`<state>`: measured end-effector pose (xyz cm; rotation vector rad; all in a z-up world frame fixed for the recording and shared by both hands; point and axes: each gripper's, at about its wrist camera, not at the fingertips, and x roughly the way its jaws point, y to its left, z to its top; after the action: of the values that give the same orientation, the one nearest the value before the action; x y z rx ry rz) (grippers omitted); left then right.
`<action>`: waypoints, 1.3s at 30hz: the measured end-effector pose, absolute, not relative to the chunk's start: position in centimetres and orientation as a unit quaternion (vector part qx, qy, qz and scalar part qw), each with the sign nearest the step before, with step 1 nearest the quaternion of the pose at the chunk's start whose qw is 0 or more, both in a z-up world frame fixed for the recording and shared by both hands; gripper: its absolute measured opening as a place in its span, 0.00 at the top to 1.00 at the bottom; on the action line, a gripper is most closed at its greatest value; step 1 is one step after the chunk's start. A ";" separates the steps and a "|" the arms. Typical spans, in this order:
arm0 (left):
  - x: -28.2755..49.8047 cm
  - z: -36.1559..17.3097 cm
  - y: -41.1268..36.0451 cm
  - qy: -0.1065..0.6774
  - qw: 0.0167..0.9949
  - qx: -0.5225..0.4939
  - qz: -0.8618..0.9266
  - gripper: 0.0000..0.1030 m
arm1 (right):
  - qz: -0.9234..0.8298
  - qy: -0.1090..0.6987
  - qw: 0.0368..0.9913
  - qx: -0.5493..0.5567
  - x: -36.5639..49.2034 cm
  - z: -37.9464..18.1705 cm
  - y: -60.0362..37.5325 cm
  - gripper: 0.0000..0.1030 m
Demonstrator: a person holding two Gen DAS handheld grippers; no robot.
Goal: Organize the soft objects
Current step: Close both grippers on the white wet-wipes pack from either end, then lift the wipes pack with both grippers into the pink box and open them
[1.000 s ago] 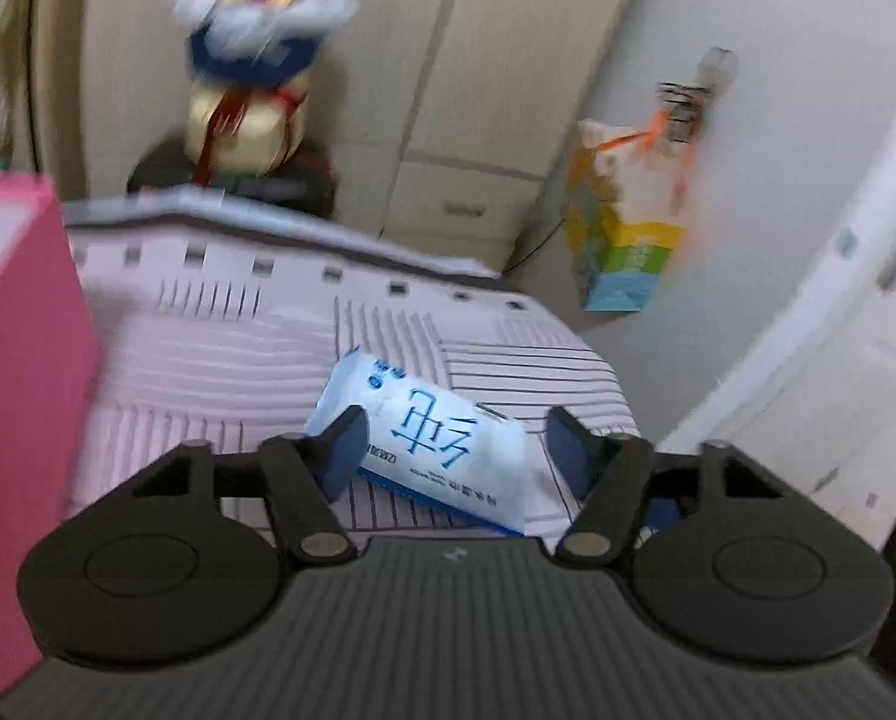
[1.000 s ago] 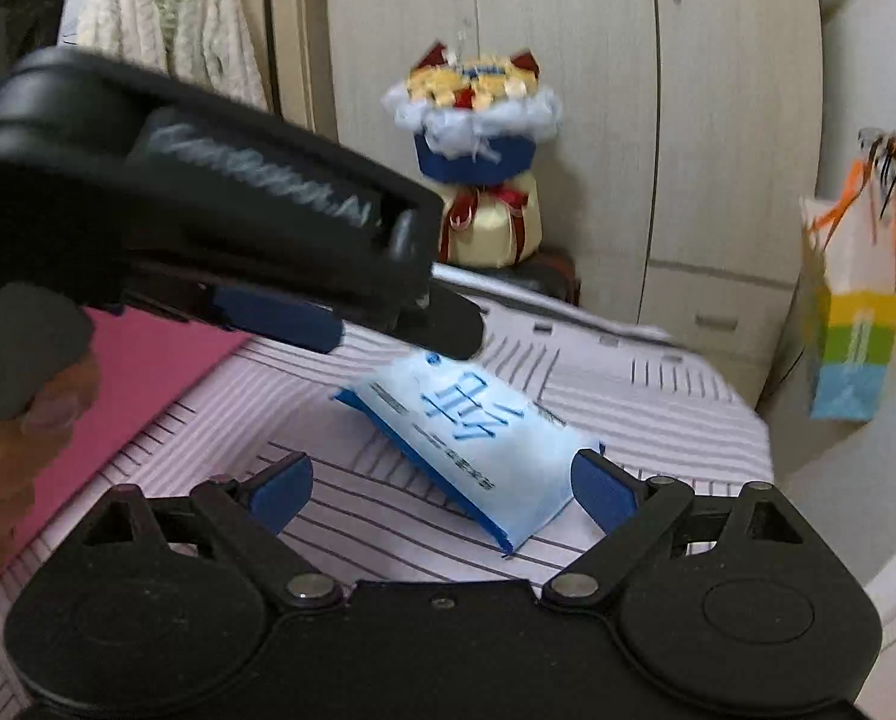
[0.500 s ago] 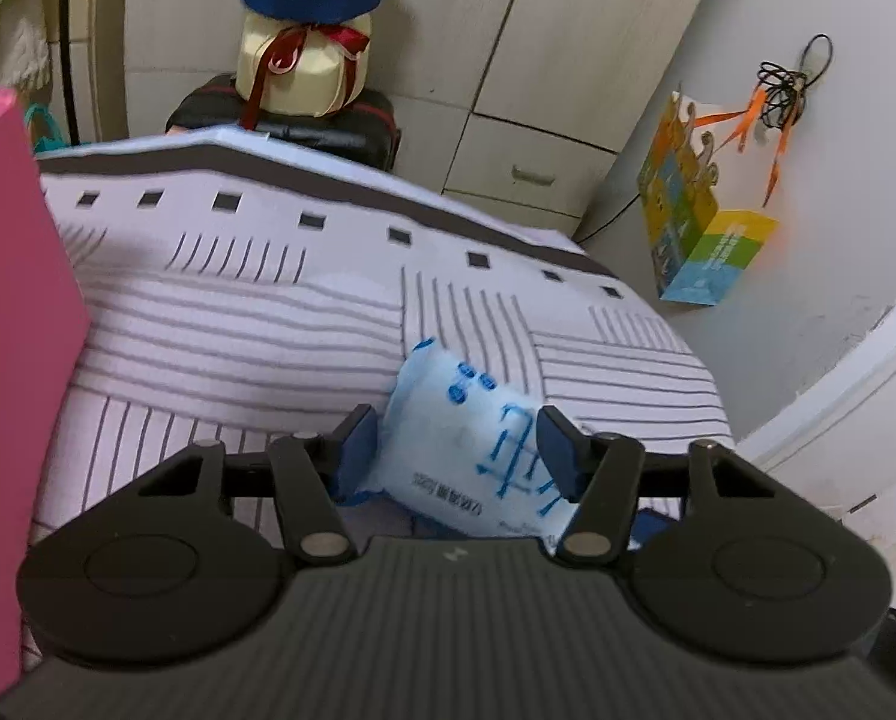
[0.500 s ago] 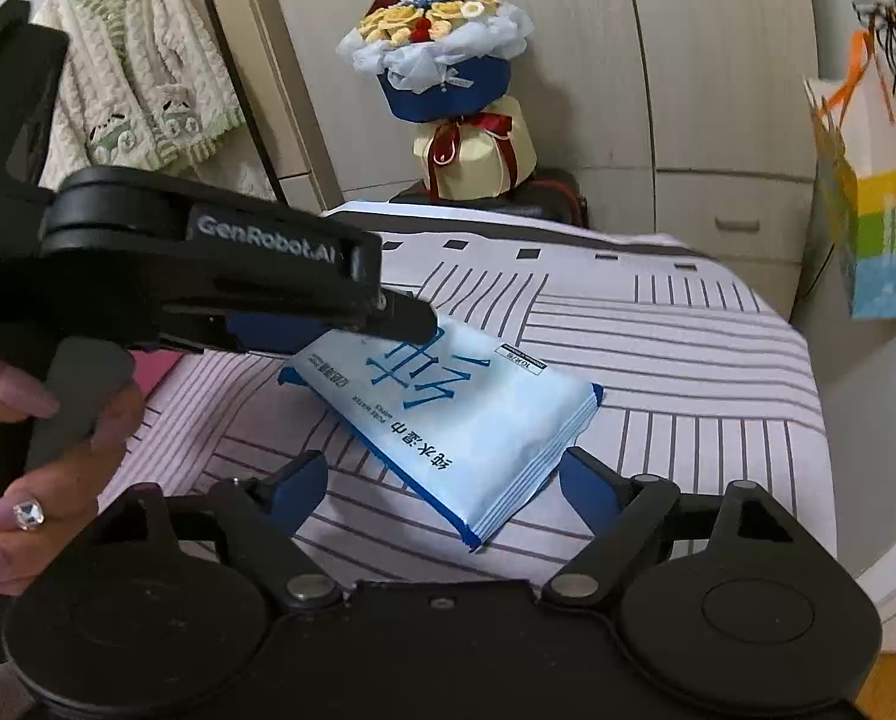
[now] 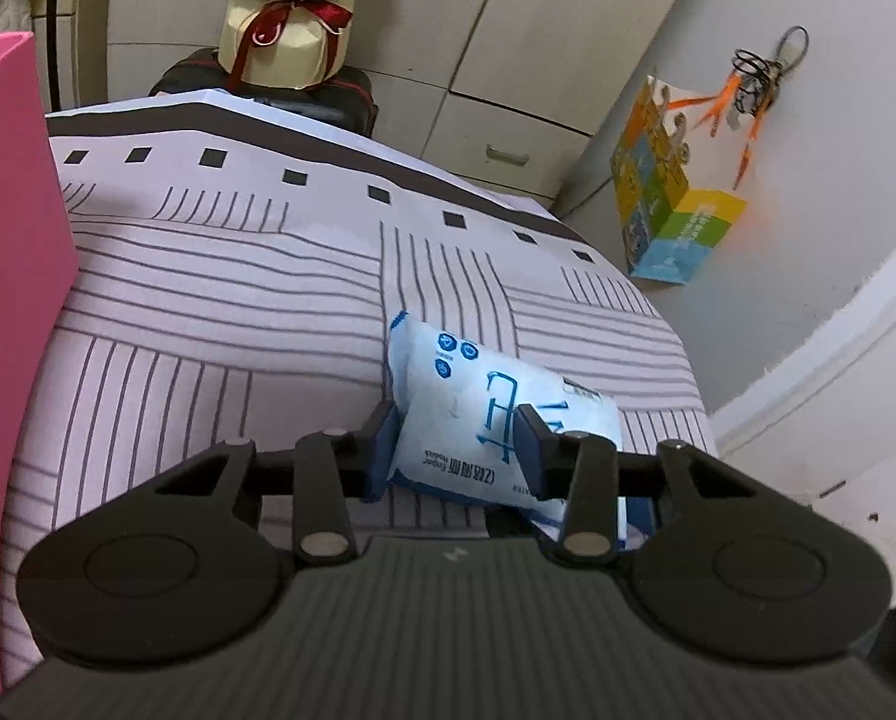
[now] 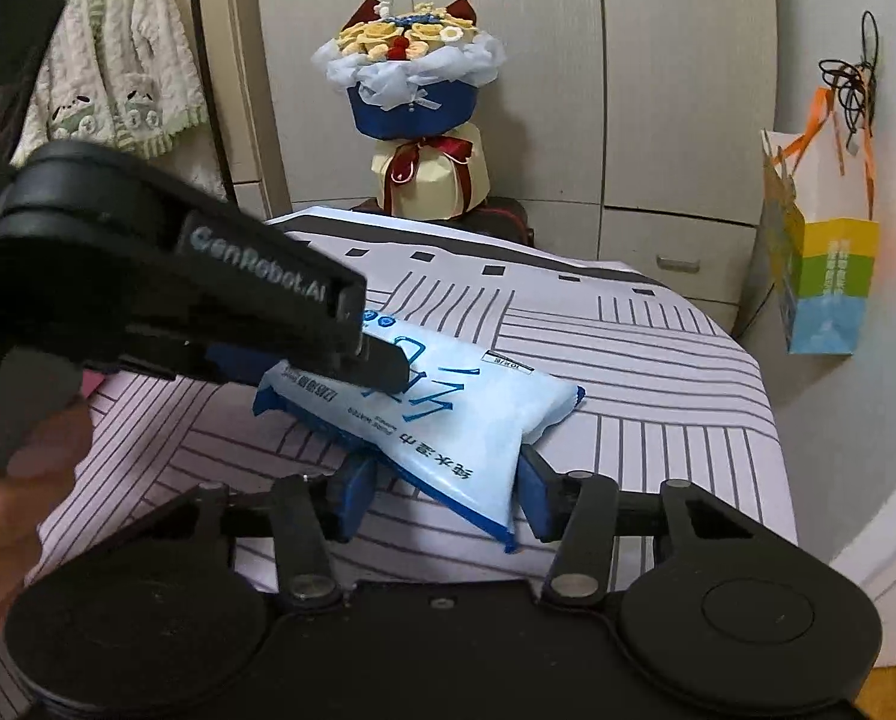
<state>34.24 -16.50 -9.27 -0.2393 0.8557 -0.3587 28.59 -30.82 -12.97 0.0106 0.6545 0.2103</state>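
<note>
Both tools are closing on the wipes pack (image 5: pixel 496 414) lying on the striped bed (image 5: pixel 219 300): left tool (image 5: pixel 457 450) across its far half, right tool (image 6: pixel 441 495) astride its near end, long axis running between them

A flower bouquet (image 6: pixel 408 99) stands before the wardrobe (image 6: pixel 628 60); a paper bag (image 6: pixel 823 264) hangs nearby.

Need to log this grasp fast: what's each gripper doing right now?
Left gripper: closing, pads pressing the wet wipes pack.
Right gripper: closing around the pack's other end; contact cannot be told.
</note>
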 end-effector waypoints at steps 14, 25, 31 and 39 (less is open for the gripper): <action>27.2 -8.1 -15.5 0.418 0.877 -0.104 -0.214 0.61 | 0.120 0.298 0.947 0.015 21.7 -11.3 -29.7 0.19; 19.8 -5.4 -14.2 0.389 0.883 -0.059 -0.258 0.61 | 0.105 0.280 0.954 0.025 14.6 -9.2 -28.2 0.16; 15.8 -4.3 -13.1 0.371 0.887 -0.038 -0.273 0.61 | 0.101 0.284 0.953 0.025 11.2 -8.1 -27.1 0.16; 10.3 -2.1 -11.0 0.332 0.897 -0.023 -0.293 0.61 | 0.097 0.270 0.958 -0.020 6.6 -5.4 -24.8 0.16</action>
<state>10.26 -11.01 -2.07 -0.0471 0.6875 -0.6063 6.58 -24.83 -5.42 -0.0401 0.5484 0.1975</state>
